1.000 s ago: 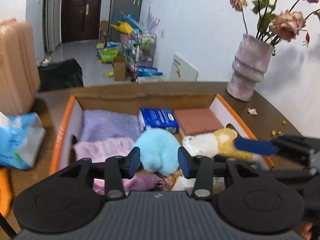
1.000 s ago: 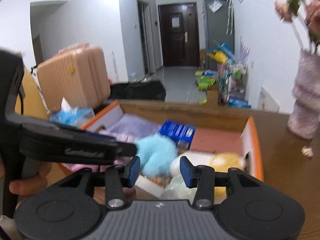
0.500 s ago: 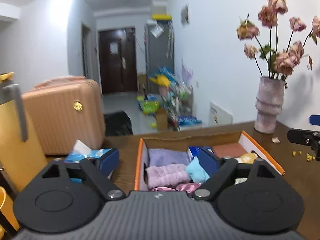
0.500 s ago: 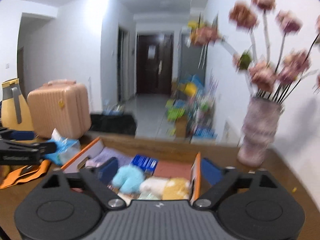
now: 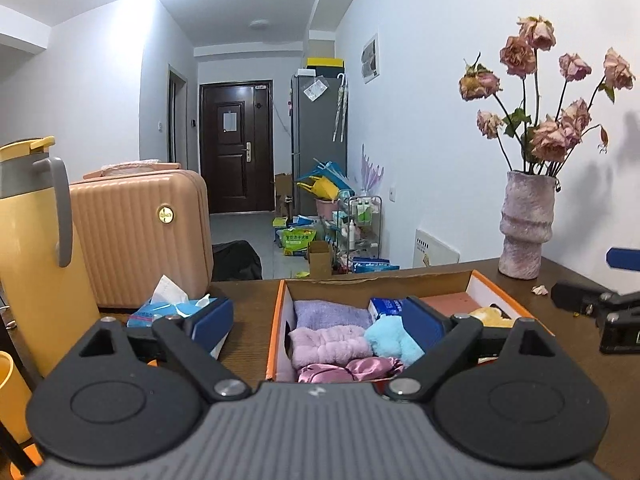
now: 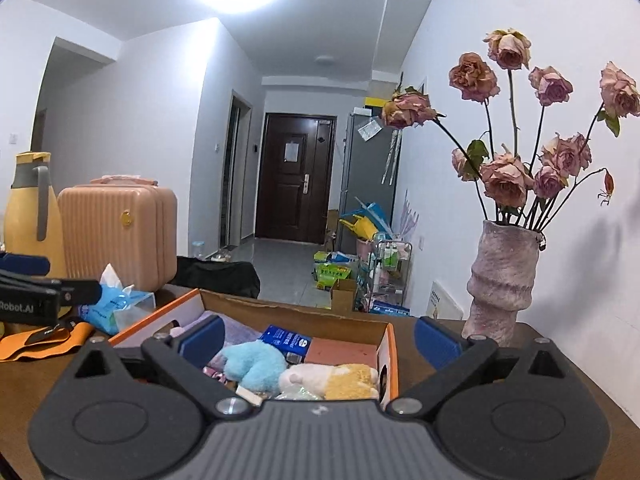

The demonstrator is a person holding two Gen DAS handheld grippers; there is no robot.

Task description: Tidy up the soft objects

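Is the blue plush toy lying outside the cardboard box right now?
No, the blue plush toy lies inside the cardboard box, beside the white-and-yellow plush.

Fluffy cloth fills the cardboard box (image 5: 276,320): a plush blue toy (image 5: 390,338), a fuzzy pink towel (image 5: 328,346), glossy satin scrunchies (image 5: 348,370) at six o'clock. The wooden surface (image 5: 248,296) shines darkly; at two o'clock, the vase (image 5: 525,226) looks rough and matt.
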